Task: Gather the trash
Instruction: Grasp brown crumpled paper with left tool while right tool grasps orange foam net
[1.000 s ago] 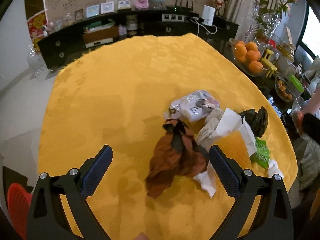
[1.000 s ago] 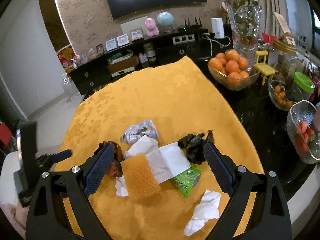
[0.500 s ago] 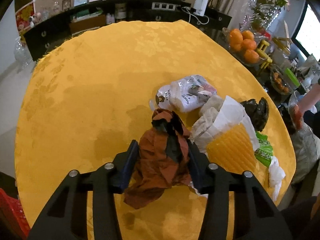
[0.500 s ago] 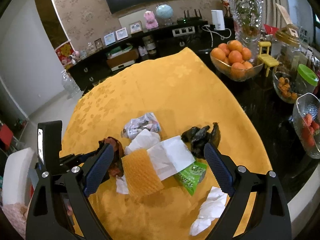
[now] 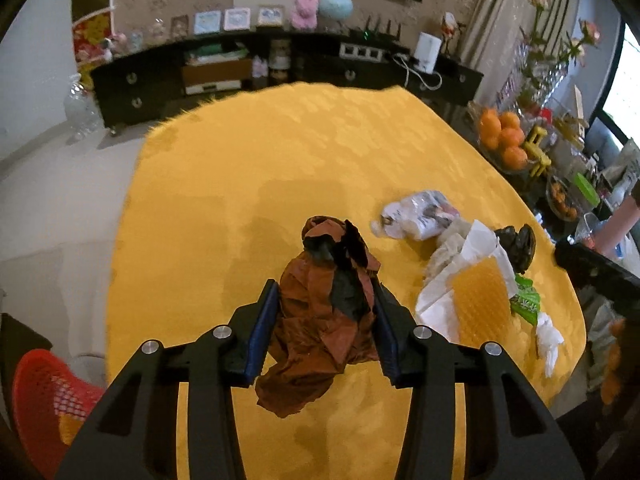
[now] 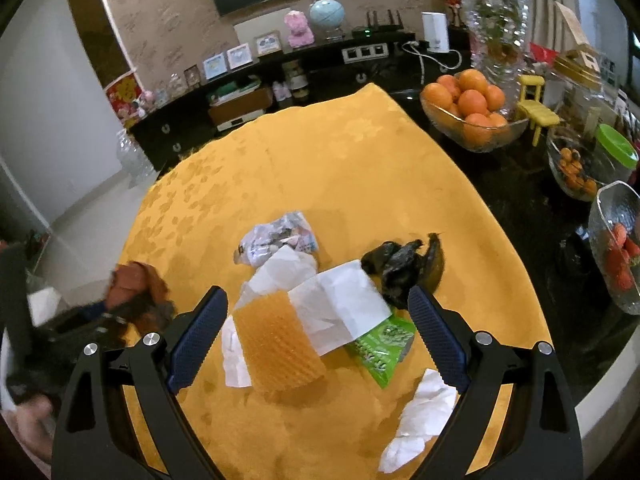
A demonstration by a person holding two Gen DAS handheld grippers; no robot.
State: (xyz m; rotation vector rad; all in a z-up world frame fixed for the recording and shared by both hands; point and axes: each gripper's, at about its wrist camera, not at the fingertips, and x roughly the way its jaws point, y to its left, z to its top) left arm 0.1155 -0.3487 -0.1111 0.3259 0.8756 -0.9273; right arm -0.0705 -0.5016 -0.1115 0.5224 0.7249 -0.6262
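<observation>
A: How are the two grippers posed?

B: The left gripper [image 5: 326, 312] is raised over the counter [image 5: 240, 184], which is draped in a yellow cloth, its fingers [image 5: 262, 330] clamped on one crumpled brown-and-black wrapper [image 5: 328, 308] that hangs clear of the cloth. The right gripper [image 6: 318, 338] hovers with fingers [image 6: 436, 342] spread wide, holding nothing.

A: What lies below it?

B: One orange honeycomb sheet [image 6: 278, 350], one green packet [image 6: 382, 346], one black crumpled bag [image 6: 404, 270], one clear printed wrapper [image 6: 276, 238] and one white tissue wad [image 6: 420, 416].
</observation>
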